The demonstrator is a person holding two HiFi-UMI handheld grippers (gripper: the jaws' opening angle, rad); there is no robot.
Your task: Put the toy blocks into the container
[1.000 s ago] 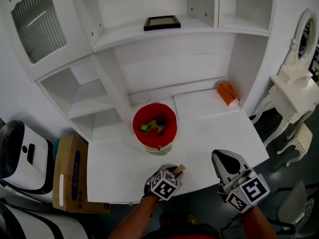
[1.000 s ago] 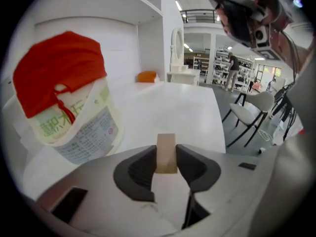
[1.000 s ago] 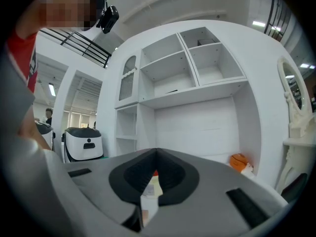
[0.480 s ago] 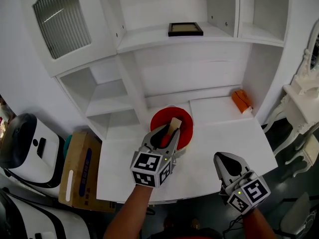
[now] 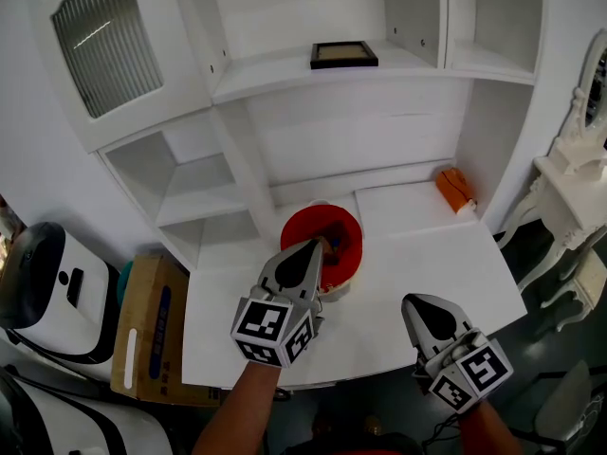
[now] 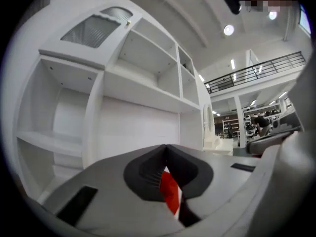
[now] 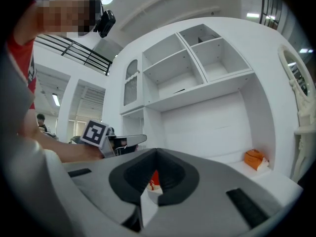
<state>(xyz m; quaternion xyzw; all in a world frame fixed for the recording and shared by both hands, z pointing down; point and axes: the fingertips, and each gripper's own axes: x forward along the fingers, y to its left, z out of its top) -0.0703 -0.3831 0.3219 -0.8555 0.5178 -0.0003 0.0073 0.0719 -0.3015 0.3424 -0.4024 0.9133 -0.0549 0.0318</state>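
Note:
The red bucket (image 5: pixel 349 239) stands on the white table (image 5: pixel 436 263) near the shelf unit. My left gripper (image 5: pixel 316 245) hangs over the bucket's left part, its jaws closing to a shut tip with nothing between them. Its body hides most of what lies in the bucket. In the left gripper view the jaws (image 6: pixel 166 147) meet, and only the red bucket (image 6: pixel 171 194) shows below them. My right gripper (image 5: pixel 424 304) is shut and empty above the table's front right. In the right gripper view its jaws (image 7: pixel 157 152) point at the bucket (image 7: pixel 154 179) and the left gripper (image 7: pixel 129 140).
An orange box (image 5: pixel 453 190) lies at the table's back right corner. A dark picture frame (image 5: pixel 343 54) sits on a shelf above. A cardboard box (image 5: pixel 142 325) and a white machine (image 5: pixel 43 278) stand on the floor to the left, and a white dressing table (image 5: pixel 569 183) to the right.
The left gripper rose from the table's front edge to above the bucket with a pale wooden block. The block is gone from its jaws now and they have shut. The right gripper stayed put.

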